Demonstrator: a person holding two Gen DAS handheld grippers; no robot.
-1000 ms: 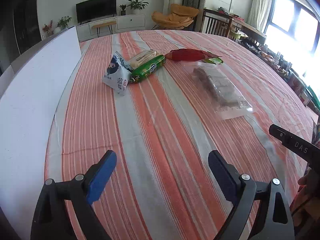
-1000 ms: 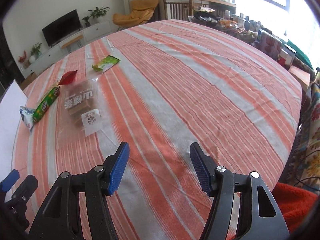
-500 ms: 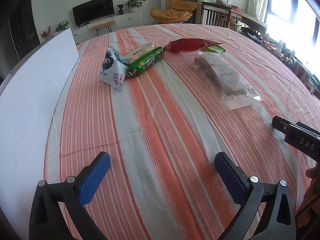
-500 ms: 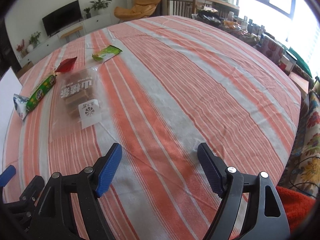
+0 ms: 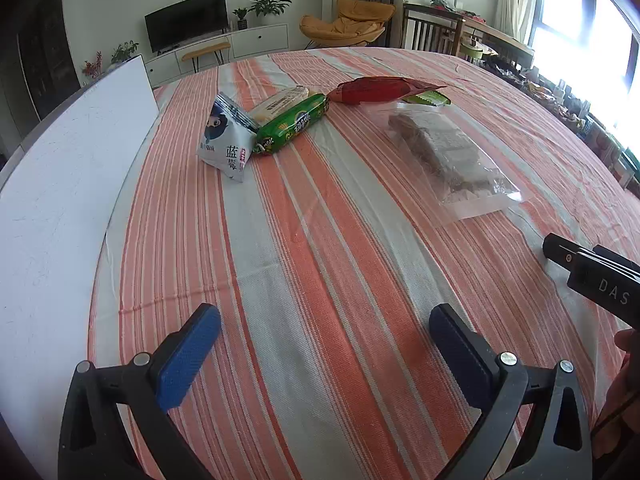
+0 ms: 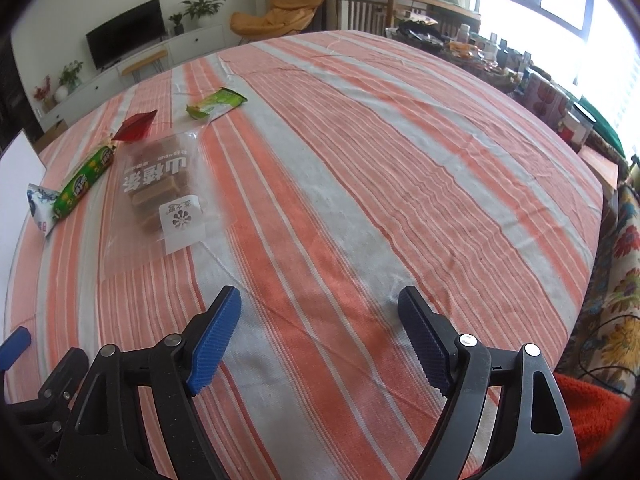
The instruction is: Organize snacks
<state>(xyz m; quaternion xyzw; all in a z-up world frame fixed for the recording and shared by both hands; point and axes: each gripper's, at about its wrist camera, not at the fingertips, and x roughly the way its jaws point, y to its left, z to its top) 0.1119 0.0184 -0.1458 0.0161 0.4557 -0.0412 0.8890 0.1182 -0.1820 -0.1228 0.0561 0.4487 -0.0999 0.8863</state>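
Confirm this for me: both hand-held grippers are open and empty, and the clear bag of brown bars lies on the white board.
Not quite. The clear bag of brown bars lies on the striped tablecloth, apart from the white board, as the left wrist view shows. The left hand-held gripper and right hand-held gripper are open and empty.

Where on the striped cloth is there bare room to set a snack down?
Bare: the near cloth between the open left gripper and the clear bag, and everything right of that bag. Crowded: the far cluster of blue-white pouch, green pack, red packet.
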